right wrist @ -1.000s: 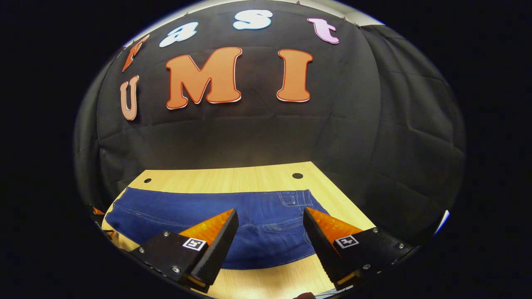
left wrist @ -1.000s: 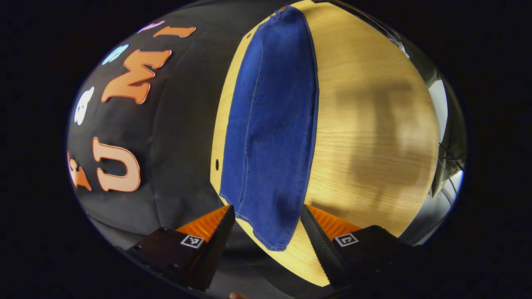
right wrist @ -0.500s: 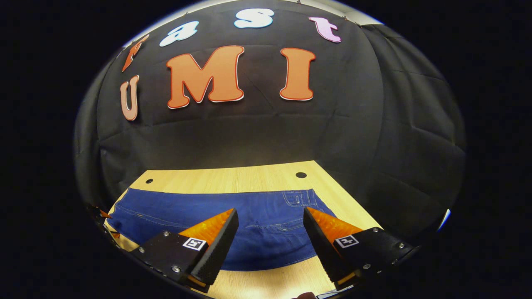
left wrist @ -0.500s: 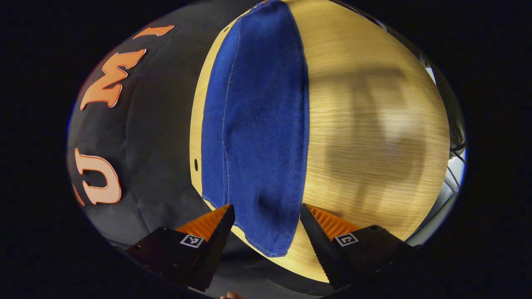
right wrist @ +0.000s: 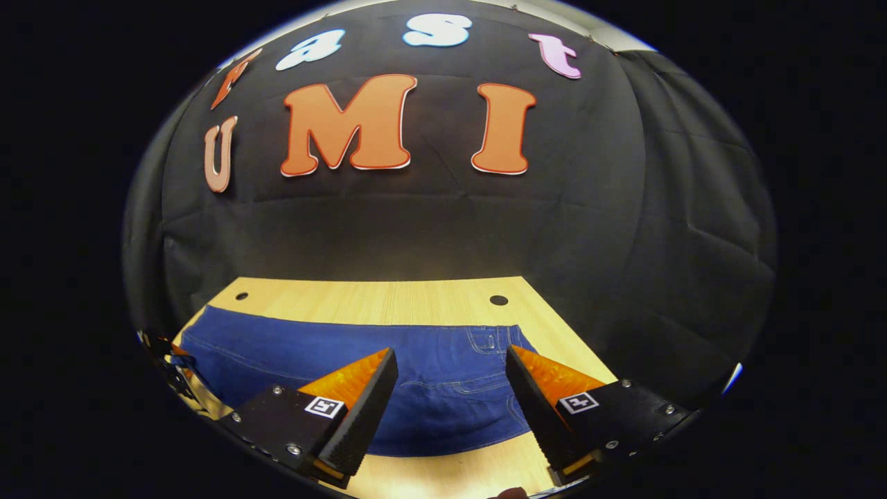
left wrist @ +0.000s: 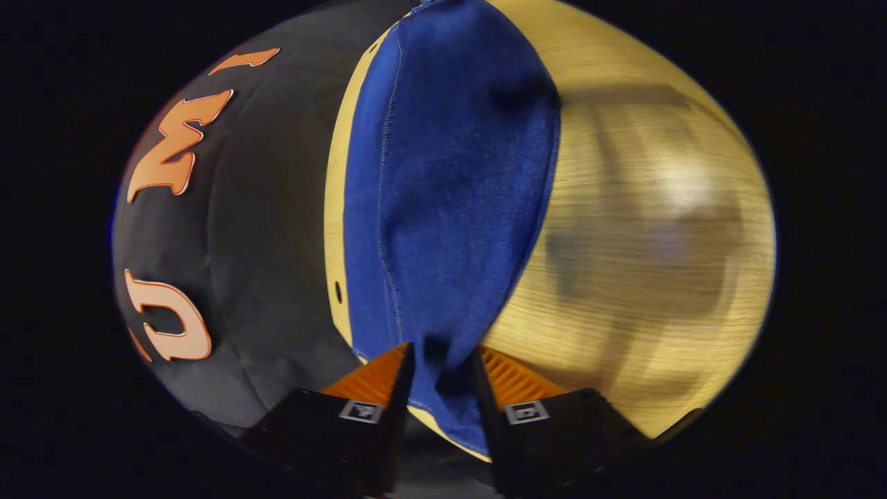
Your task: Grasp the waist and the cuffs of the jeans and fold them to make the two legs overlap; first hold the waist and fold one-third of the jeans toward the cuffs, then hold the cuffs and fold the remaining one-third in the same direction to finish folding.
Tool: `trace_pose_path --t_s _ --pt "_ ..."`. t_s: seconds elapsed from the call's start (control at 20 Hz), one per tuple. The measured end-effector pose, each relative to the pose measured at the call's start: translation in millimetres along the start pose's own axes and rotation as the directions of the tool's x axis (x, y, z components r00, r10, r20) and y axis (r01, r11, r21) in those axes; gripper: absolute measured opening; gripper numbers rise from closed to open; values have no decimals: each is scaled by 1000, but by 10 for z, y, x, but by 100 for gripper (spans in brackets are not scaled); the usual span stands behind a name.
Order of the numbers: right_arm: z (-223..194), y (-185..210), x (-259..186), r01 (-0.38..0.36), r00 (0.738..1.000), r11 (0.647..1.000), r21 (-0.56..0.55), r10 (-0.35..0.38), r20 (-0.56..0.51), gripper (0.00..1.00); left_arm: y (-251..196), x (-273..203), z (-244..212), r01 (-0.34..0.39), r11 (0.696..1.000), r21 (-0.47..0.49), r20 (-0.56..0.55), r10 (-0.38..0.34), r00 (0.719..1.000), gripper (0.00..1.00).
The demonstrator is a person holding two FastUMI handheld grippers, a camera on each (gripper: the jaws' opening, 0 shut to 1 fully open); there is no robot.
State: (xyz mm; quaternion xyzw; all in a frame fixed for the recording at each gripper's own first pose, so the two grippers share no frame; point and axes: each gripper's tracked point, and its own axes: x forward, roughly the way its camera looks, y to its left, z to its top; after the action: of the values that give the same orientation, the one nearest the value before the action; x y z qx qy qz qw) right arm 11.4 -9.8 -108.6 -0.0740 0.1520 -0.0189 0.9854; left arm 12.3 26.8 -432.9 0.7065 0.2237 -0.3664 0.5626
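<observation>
Left gripper [left wrist: 441, 364]: jaws are narrowed around the cuff end of the jeans [left wrist: 443, 208], with denim bunched between the fingers; both fingers appear to press on the cloth, so the cuffs are judged gripped, ready to be carried over for a fold. In the left gripper view the frame is blurred, so contact is not fully certain. The jeans are laid flat along the far edge of the table [left wrist: 644, 229], one leg over the other, the length stretched away from the cuffs toward the waist.

Right gripper [right wrist: 450, 378]: jaws are held wide apart, nothing between them, poised above the waist [right wrist: 495, 339] at the right end of the jeans. It is placed there presumably so the waist can be taken next. The waist fold is not yet made.
</observation>
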Motion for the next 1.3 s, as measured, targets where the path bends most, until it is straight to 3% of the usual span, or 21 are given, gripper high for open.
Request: trace_pose_path --t_s 0.1,0.15,0.3,0.45,0.55,0.7,0.75,0.8,0.95,1.1,1.15,1.25,1.3 --pt "3 -78 40 39 998 991 -129 -33 49 98 -72 -34 5 -54 998 43 10 54 999 15" --pt "-11 -147 47 73 995 970 -231 -56 80 97 -77 38 -9 -81 994 71 11 81 997 0" --pt "23 -376 97 158 982 833 -530 -75 174 97 -106 -65 -35 -16 999 -42 7 16 1000 0" --pt "-303 -576 174 130 990 681 -721 -54 127 97 -56 -51 -23 16 1000 -6 -4 -16 1000 1" --pt "-502 -672 117 96 994 513 -853 -9 106 97 -77 -52 15 23 1000 16 -13 -23 1000 1" --pt "-957 -698 37 -25 997 206 -978 76 -10 97 -76 -58 -9 36 999 -4 -22 -37 999 0" --pt "-1116 -692 27 -65 994 130 -989 99 -53 97 -73 -59 4 36 999 -4 -27 -36 999 0" --pt "-1266 -667 -23 -112 987 81 -990 121 -102 97 -68 -47 -6 36 999 -7 -31 -36 999 0" --pt "-1567 -695 79 -194 971 12 -981 143 -190 97 -61 -32 12 37 999 -9 -40 -38 998 0" --pt "-1686 -753 250 -239 964 1 -971 123 -237 97 -57 -35 7 34 999 -11 -44 -35 998 0" --pt "-1722 -790 318 -241 963 -21 -970 116 -241 97 -57 -36 8 33 999 -11 -46 -34 998 0" --pt "-1820 -850 412 -253 961 -98 -963 88 -262 96 -35 -15 10 34 999 -8 -49 -35 998 0" --pt "-1913 -857 446 -277 954 -115 -954 86 -288 97 -39 -9 -17 35 999 -8 -49 -35 998 0"
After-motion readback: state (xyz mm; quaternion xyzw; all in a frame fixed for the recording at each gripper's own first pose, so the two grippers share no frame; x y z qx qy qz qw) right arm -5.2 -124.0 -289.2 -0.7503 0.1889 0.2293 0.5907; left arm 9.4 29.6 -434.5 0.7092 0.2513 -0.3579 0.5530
